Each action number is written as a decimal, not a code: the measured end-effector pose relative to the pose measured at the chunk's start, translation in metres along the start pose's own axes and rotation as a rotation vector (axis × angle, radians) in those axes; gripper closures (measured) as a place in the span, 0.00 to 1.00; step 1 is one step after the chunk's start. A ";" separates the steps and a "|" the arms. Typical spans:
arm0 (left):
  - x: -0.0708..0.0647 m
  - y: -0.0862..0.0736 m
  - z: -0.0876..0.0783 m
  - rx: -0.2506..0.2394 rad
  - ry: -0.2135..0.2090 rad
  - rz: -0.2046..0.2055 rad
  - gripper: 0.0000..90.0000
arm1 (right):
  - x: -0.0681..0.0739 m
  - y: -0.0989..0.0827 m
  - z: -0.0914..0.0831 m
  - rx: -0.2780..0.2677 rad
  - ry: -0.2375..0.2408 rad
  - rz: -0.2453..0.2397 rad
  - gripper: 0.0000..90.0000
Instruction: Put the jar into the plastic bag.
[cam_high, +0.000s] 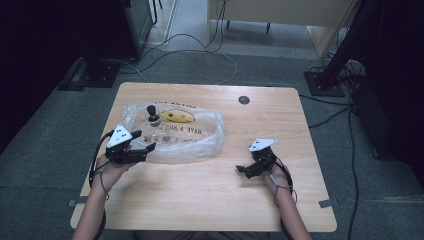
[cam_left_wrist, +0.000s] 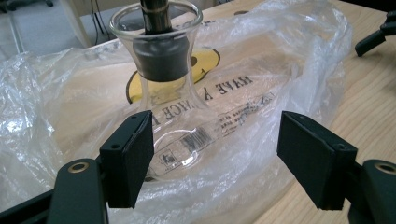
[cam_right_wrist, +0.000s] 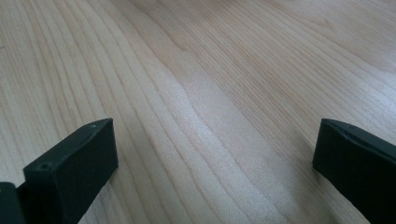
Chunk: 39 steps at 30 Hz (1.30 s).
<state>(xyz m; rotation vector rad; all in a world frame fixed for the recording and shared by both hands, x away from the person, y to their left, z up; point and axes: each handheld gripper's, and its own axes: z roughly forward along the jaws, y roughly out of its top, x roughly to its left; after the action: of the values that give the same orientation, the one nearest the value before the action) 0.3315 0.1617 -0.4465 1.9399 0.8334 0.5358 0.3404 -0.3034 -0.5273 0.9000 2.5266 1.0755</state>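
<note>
Grey carpet surrounds the wooden table (cam_high: 210, 190), cables (cam_high: 200, 47) trailing.

The table (cam_right_wrist: 210, 93) is pale wood with a smooth, matt grain. At the upper left of the left gripper view, the flask (cam_left_wrist: 163, 88) is clear glossy glass with a matt dark stopper (cam_left_wrist: 161, 58). Around it, the bag (cam_left_wrist: 289, 51) is thin, crinkled, shiny clear plastic. The 2 jaw pads look matt black.

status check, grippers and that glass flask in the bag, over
Left gripper open at the bag's edge. Right gripper open over bare table. Glass flask upright, stoppered, ungripped. Clear plastic bag bunched around the flask.
</note>
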 end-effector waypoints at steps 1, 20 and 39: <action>0.000 -0.001 -0.001 0.001 -0.002 -0.001 0.31 | 0.000 0.000 0.000 0.000 0.000 0.000 0.00; 0.005 -0.010 -0.019 0.036 -0.073 0.038 0.24 | 0.000 0.000 0.000 0.000 0.000 0.000 0.00; 0.021 -0.021 -0.044 0.076 -0.111 0.038 0.24 | 0.000 0.000 0.000 0.000 0.000 0.000 0.00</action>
<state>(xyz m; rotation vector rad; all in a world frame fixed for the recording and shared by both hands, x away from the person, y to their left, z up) 0.3100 0.2100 -0.4431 2.0390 0.7570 0.4198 0.3403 -0.3033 -0.5274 0.9003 2.5264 1.0756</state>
